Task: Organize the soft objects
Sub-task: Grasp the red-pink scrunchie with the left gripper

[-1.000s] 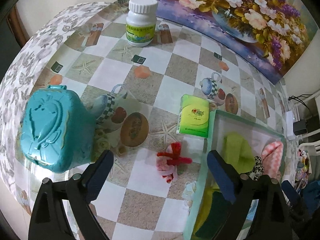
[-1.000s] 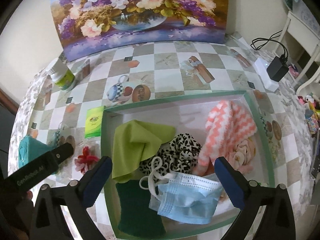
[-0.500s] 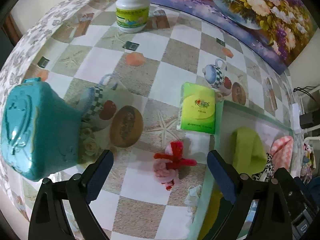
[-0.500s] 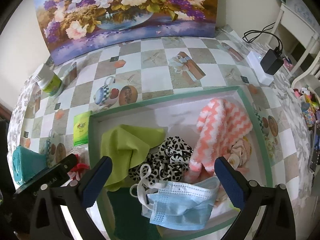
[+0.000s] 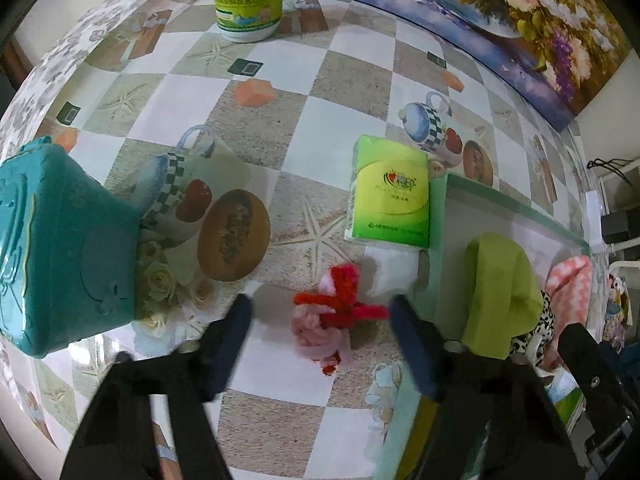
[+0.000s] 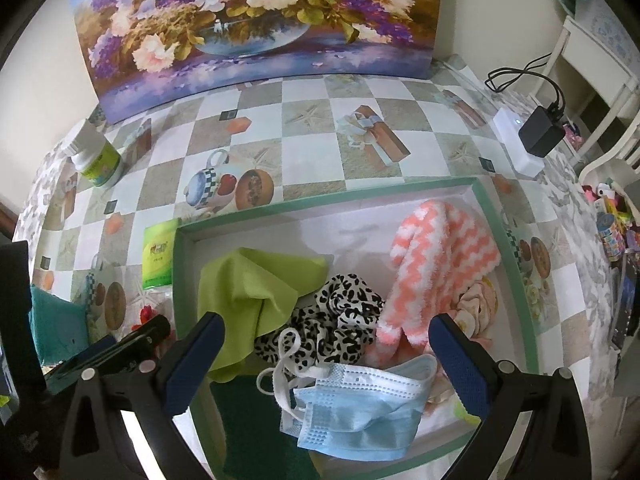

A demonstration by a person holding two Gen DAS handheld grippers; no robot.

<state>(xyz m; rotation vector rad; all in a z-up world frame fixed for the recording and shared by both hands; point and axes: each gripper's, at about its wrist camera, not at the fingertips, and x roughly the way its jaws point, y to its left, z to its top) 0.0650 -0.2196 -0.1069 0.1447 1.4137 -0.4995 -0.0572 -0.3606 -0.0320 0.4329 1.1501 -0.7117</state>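
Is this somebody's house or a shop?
Most likely a room in a home: a table under a printed checkered cloth, a flower painting leaning on the wall, and a charger plugged in nearby.

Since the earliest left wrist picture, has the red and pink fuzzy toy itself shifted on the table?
No. The fuzzy toy still lies just below the green tissue pack, beside the tray edge. Only the left gripper has come down, its jaws closing around it.

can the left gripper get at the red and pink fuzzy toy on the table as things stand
Probably yes. The left gripper points down over the fuzzy toy, its jaws closing with the toy between them, not yet pressing. Nothing lies across it; the tissue pack sits clear.
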